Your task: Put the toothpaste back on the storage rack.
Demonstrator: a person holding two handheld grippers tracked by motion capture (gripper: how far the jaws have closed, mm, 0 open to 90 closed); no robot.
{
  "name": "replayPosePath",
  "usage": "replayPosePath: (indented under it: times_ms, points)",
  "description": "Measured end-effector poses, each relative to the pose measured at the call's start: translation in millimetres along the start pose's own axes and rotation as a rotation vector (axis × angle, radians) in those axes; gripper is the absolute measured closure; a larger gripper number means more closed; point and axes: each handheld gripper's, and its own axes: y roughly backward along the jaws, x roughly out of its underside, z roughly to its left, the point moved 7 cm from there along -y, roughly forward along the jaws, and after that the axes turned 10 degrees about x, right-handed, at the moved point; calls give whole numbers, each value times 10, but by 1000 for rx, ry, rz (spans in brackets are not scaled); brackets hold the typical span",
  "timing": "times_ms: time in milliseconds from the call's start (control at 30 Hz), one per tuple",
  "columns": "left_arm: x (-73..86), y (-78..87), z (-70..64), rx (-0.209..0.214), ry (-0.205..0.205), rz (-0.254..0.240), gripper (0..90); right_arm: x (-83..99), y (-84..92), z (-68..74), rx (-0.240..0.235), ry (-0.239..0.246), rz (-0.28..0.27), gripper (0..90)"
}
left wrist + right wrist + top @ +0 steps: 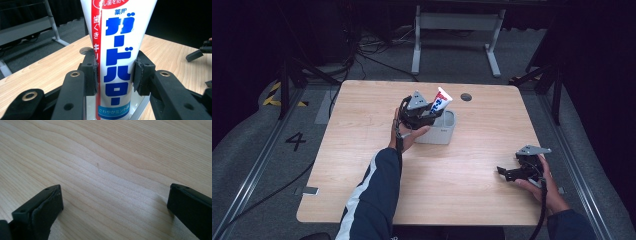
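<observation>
- My left gripper (115, 75) pinches the tube (117, 55), one pad pressed on each side of its white body with the blue print.
- The tube stands upright, its lower end down inside the grey holder (447, 131), its upper end rising above the rim.
- In the high view my left gripper (424, 116) sits at the holder's left edge, my left hand (408, 135) just behind it.
- The holder stands on the worktop (362, 130) near its middle, with a round hole (466, 97) in the wood beyond it.
- My right gripper (507, 172) lies well apart from the holder, near the worktop's right edge, held in my right hand (549, 187).
- Its jaws are spread wide over bare wood (107, 170), nothing between them.
</observation>
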Motion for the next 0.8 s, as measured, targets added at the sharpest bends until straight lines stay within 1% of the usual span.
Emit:
replayPosePath:
  times_ms: [33,100,167,200,233,300,333,433,500,533,600,633,800]
  points:
    - [3,6,-7,-1,5,3,615,-1,-1,-1,0,1,-1,3]
    - [1,9,-16,-3,-1,8,613,-1,-1,-1,0,1,-1,3]
    - [5,14,-21,-7,-8,24,612,-1,-1,-1,0,1,-1,3]
    - [5,16,-13,-12,-21,31,611,-1,-1,-1,0,1,-1,3]
    - [10,17,-21,-11,-17,37,610,-1,-1,-1,0,1,-1,3]
    - [15,15,-15,-14,-24,41,609,-1,0,-1,0,1,-1,3]
    - [22,12,-20,-14,-15,44,608,0,0,-1,0,1,-1,3]
    - [41,-2,-13,-18,-20,60,604,-1,-1,-1,0,1,-1,3]
    - [55,-13,-18,-15,-10,71,602,-1,-1,-1,0,1,-1,3]
    - [58,-13,-9,-16,-20,77,600,-1,-1,-1,0,1,-1,3]
    - [67,-15,-3,-17,-19,87,598,-1,-1,-1,0,1,-1,4]
    - [76,-16,-6,-15,-9,94,596,-1,-1,-1,0,1,-1,3]
    - [113,-20,17,-13,-1,120,575,-1,-1,-1,0,1,-1,3]
